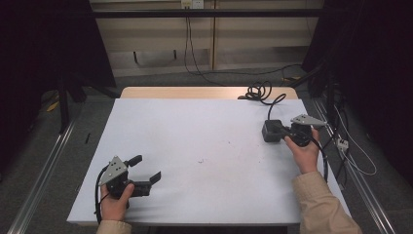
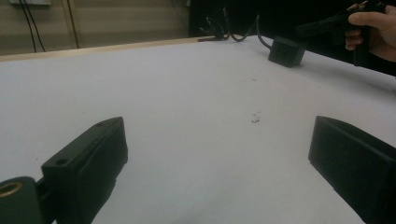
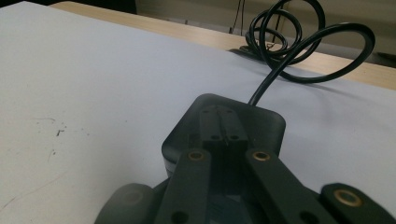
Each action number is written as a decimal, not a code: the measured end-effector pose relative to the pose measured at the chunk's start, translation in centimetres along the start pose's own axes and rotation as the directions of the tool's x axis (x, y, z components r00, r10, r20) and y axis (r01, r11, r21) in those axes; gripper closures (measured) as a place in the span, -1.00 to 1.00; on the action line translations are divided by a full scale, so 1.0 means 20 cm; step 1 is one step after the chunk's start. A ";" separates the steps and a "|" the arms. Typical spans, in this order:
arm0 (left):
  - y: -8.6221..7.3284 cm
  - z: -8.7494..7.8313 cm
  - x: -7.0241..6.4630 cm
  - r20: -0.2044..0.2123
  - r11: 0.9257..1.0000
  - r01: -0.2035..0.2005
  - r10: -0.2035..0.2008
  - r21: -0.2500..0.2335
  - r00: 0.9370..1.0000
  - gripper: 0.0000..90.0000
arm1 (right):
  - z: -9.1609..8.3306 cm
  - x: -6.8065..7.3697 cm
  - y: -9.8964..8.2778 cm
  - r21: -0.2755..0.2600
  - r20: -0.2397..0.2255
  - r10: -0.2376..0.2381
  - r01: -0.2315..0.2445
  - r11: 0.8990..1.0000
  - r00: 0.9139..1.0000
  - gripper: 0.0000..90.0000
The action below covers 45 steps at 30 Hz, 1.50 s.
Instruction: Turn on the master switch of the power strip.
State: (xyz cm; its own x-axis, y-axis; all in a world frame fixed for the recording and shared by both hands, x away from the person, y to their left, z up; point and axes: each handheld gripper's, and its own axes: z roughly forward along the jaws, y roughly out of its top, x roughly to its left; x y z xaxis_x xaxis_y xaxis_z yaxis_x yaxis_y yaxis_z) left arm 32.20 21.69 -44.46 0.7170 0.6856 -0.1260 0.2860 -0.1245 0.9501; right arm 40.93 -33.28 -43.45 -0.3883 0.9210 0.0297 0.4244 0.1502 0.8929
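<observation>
A black power adapter (image 1: 269, 131) lies on the white sheet at the right, and its black cable (image 1: 260, 91) coils toward the table's far edge. My right gripper (image 1: 281, 130) is shut, jaws pressed together with nothing between them. In the right gripper view, my right gripper (image 3: 223, 123) has its tips over the top of the adapter (image 3: 266, 123); I cannot tell whether they touch it. My left gripper (image 1: 146, 168) rests open at the near left corner. In the left gripper view, only bare sheet lies inside my left gripper (image 2: 217, 126), and the adapter (image 2: 286, 51) sits far off.
The white sheet (image 1: 195, 141) covers most of a wooden table, whose bare strip (image 1: 195, 92) shows at the far edge. A few small dark marks (image 2: 255, 119) dot the sheet's middle. The coiled cable (image 3: 299, 46) lies on the far right corner. Metal rails flank the table on the floor.
</observation>
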 end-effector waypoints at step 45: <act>0.00 -0.02 0.02 -0.001 0.999 0.023 -0.023 -0.030 1.000 -0.91 | -0.22 0.31 -0.09 -0.011 -0.237 0.031 -0.035 0.999 0.971 -0.48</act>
State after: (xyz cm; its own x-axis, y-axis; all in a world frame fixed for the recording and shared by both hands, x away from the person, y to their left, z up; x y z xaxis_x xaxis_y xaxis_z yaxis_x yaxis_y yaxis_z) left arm 32.15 22.21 -44.29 0.7096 0.6890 -0.1477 0.2832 -0.0870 0.9551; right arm 34.20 -29.49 -42.99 -0.5578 0.8137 0.1634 0.4284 0.1137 0.8964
